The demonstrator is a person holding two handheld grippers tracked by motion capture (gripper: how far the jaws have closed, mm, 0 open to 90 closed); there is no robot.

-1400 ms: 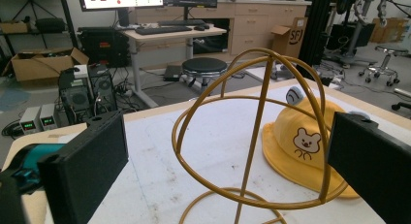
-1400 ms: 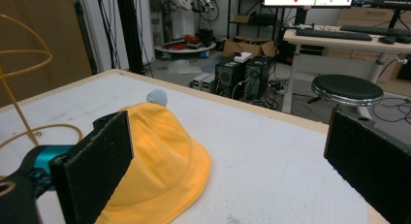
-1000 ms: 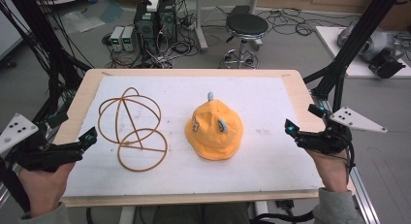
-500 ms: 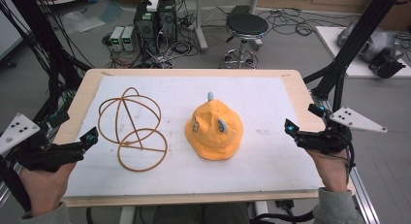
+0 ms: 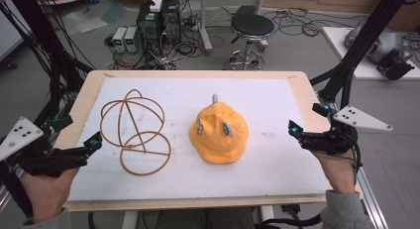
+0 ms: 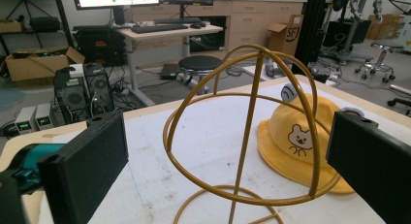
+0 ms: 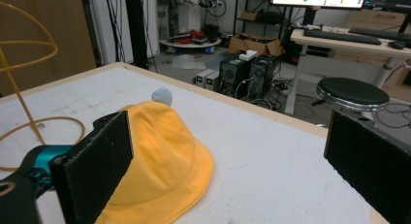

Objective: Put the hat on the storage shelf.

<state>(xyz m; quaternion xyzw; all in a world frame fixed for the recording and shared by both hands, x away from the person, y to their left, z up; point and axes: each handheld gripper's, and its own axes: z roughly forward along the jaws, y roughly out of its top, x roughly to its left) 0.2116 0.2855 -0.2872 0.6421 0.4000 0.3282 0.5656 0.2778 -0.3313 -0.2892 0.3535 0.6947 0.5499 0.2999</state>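
Observation:
A yellow bucket hat [image 5: 218, 132] with a bear face and small grey ears lies on the white mat, a little right of centre. To its left stands a golden wire hat stand [image 5: 133, 130], a sphere of hoops on a ring base. My left gripper [image 5: 79, 131] hovers at the table's left edge, open and holding nothing, aimed at the wire stand [image 6: 252, 127] with the hat [image 6: 300, 141] behind it. At the table's right edge my right gripper [image 5: 306, 118] is open too, and the hat [image 7: 160, 151] lies just ahead of its left jaw.
The white mat [image 5: 277, 159] covers a wooden table top [image 5: 81, 102]. Black frame posts [image 5: 356, 55] rise at both sides of the table. Beyond the far edge are a round stool [image 5: 251, 28] and computer boxes [image 5: 158, 21] among cables on the floor.

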